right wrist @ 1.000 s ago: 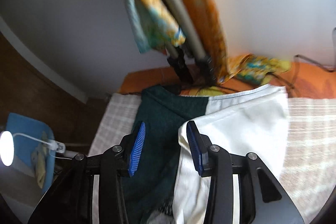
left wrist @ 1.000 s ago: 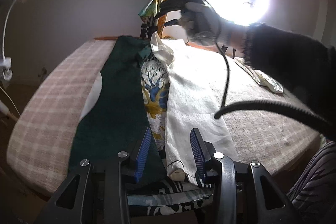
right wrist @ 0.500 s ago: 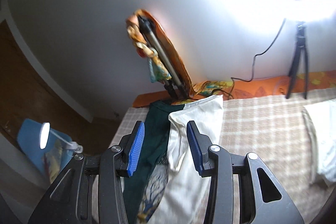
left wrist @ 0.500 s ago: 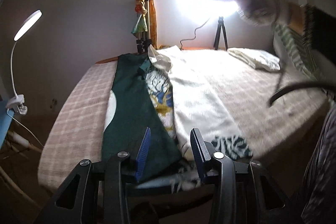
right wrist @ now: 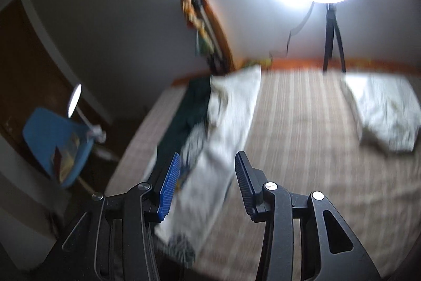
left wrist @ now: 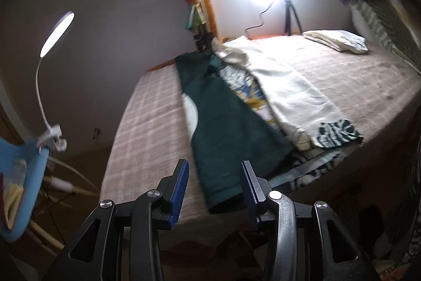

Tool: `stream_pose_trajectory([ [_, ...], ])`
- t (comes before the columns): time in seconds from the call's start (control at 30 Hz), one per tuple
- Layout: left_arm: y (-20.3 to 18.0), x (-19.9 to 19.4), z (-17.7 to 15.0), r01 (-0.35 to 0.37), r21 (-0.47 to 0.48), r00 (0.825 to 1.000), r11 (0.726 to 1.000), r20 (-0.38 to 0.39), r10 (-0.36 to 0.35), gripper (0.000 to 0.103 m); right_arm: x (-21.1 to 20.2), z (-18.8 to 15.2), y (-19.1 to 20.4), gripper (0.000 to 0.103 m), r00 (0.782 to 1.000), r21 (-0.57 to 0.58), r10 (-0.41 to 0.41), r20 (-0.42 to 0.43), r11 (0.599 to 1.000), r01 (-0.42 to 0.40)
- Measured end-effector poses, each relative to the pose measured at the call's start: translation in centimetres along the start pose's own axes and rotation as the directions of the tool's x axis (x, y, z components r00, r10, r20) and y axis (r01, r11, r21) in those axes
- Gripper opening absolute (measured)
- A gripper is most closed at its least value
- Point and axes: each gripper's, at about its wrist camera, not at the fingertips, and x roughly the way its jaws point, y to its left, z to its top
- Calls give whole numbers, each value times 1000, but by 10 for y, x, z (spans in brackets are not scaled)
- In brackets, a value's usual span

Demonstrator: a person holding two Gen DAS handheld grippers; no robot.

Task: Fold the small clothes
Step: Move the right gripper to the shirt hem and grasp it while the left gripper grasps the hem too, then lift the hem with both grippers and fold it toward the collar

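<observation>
Both claws have pulled back and up from the bed (left wrist: 147, 123) since a moment ago. The left claw (left wrist: 214, 188) and right claw (right wrist: 208, 183) hang released, holding nothing. The green-and-white garment (left wrist: 226, 123), sides folded inward, lies lengthwise, its hem overhanging the near edge. A folded white pile (right wrist: 384, 112) sits well apart, bare blanket between.

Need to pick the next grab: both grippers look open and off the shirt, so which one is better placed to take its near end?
Left, probably. The left gripper hangs open just short of the shirt hem; the right gripper views it from above.
</observation>
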Motion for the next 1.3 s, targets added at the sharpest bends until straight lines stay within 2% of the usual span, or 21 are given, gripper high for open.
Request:
stream_pose_trajectory([
  [0.13,18,13,-3,50,-80,997,996,-53,-54,42,31,-67,1,42,989,22,37,-141,999,-35],
  [0.2,23,20,-5,75,-116,994,990,-73,-84,49,50,-93,2,42,979,37,47,-199,998,-41],
  [0.27,29,29,-7,118,-172,985,978,-105,-138,55,61,-112,4,42,970,53,65,-234,997,-54],
  [0.37,38,40,-9,164,-243,971,956,-132,-200,55,82,-135,5,42,955,94,108,-276,992,-85],
  [0.43,47,49,-11,186,-313,960,931,-143,-240,55,92,-142,6,42,946,107,129,-297,989,-101],
  [0.53,62,65,-17,234,-442,931,866,-156,-331,49,103,-149,10,42,937,107,137,-320,988,-107],
  [0.57,66,69,-19,246,-472,922,846,-156,-355,42,106,-152,10,42,935,108,138,-326,988,-108],
  [0.67,71,77,-23,265,-512,902,817,-167,-397,34,112,-160,13,42,932,113,141,-335,988,-108],
  [0.73,70,78,-23,276,-511,898,814,-165,-408,29,114,-162,13,42,934,107,140,-329,988,-110],
  [0.8,69,80,-21,284,-503,893,816,-172,-417,17,114,-162,14,42,935,102,142,-326,988,-114],
  [0.87,68,82,-20,281,-491,893,825,-181,-412,9,116,-161,14,36,937,93,138,-322,989,-114],
  [0.9,67,82,-19,279,-482,895,830,-181,-407,4,117,-162,15,26,938,81,128,-323,991,-107],
  [0.93,67,83,-19,281,-479,895,831,-182,-408,3,119,-162,14,13,936,78,126,-329,991,-107],
  [1.03,66,80,-18,274,-469,903,839,-175,-393,0,125,-165,12,5,933,95,143,-330,989,-118],
  [1.2,68,70,-17,274,-460,911,845,-157,-380,0,119,-166,0,2,929,158,201,-312,975,-158],
  [1.3,70,77,-20,271,-475,902,837,-179,-394,0,122,-170,-5,2,922,175,214,-324,971,-163],
])
